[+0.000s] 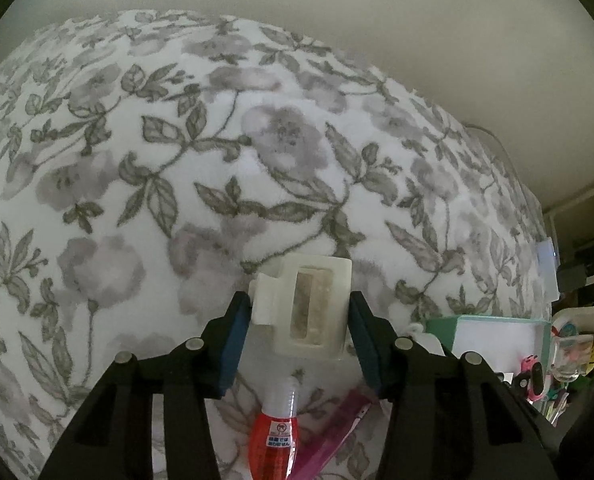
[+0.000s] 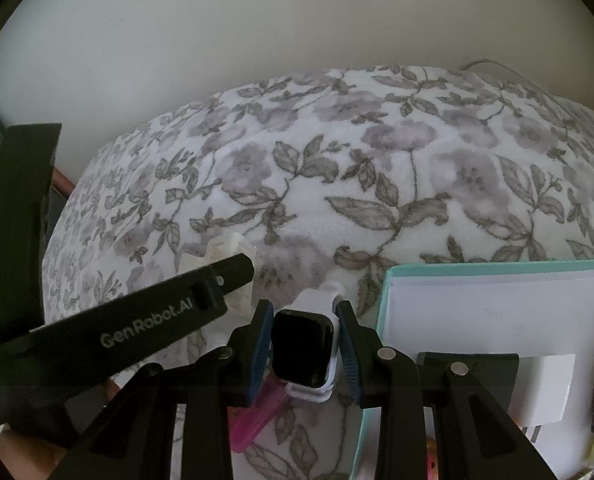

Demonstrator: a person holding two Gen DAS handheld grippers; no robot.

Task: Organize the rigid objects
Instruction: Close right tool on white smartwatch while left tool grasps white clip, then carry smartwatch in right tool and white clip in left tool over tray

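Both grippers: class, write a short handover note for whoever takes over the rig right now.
Left gripper: pads against the sides of a white plastic clip on the floral blanket.
Right gripper: shut on a smartwatch.
Teal box sits to the right, already holding a few items.
Left to do: box the watch and clip, then the red bottle and pink item.
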